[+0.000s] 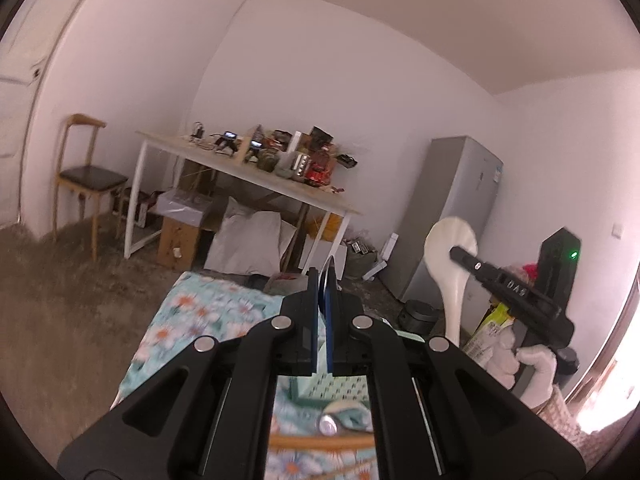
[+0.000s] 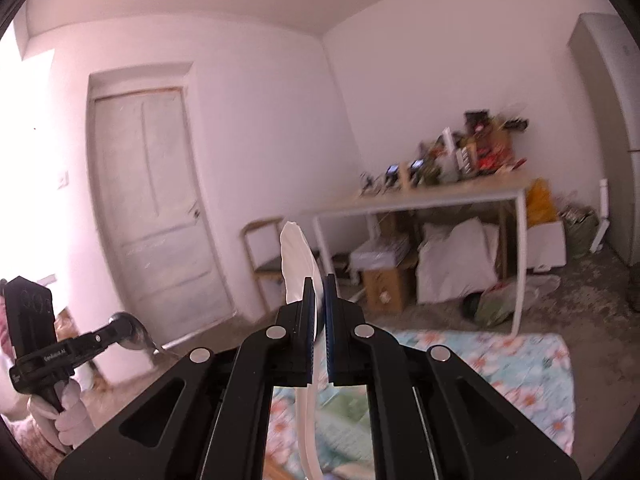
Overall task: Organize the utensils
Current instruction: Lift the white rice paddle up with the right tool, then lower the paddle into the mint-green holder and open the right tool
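A cluttered white table point(image 1: 256, 178) stands between a wooden chair point(image 1: 86, 168) and a grey fridge point(image 1: 452, 216).

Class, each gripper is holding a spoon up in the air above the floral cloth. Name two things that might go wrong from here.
1. The right gripper pinches the white spoon only at its bowl, so the long handle hanging below might swing or slip out.
2. The left gripper clamps only the thin edge of the metal spoon, which might twist loose and drop onto the floral cloth.
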`<state>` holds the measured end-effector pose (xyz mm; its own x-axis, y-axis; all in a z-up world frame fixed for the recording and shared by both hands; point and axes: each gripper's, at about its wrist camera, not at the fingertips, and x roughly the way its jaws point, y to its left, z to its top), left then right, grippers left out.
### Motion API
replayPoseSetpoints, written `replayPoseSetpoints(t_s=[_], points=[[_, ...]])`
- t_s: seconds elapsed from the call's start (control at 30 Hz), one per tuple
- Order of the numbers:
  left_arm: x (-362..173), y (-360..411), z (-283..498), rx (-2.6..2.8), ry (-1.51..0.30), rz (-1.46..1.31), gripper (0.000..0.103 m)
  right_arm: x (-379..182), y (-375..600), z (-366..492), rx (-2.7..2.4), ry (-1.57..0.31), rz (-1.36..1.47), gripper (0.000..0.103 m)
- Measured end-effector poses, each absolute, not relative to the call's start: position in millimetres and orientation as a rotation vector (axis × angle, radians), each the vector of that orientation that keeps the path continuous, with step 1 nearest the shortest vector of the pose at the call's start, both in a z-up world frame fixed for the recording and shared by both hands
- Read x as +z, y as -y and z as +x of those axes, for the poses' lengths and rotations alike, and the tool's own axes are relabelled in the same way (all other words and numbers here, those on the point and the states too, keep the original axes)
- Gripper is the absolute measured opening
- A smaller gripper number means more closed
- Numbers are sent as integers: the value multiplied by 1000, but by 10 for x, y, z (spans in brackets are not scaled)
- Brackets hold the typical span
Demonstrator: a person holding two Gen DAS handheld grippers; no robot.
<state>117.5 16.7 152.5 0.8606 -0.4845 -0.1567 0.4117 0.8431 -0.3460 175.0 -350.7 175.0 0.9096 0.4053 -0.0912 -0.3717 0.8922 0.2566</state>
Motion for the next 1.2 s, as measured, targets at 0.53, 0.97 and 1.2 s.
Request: replayPoseSetpoints(t_s=[0.53,0.97,1.2], points=[[1324,568,1939,-370,-433,-59,2,1350,4012,2470,300,-134,217,5],[1029,728,2238,-411,-485,-111,9,1096,4057,2547,320,-175,239,5],[1072,567,2141,-402,-442,-168,20,947,4059,2580,353,-193,266,5]])
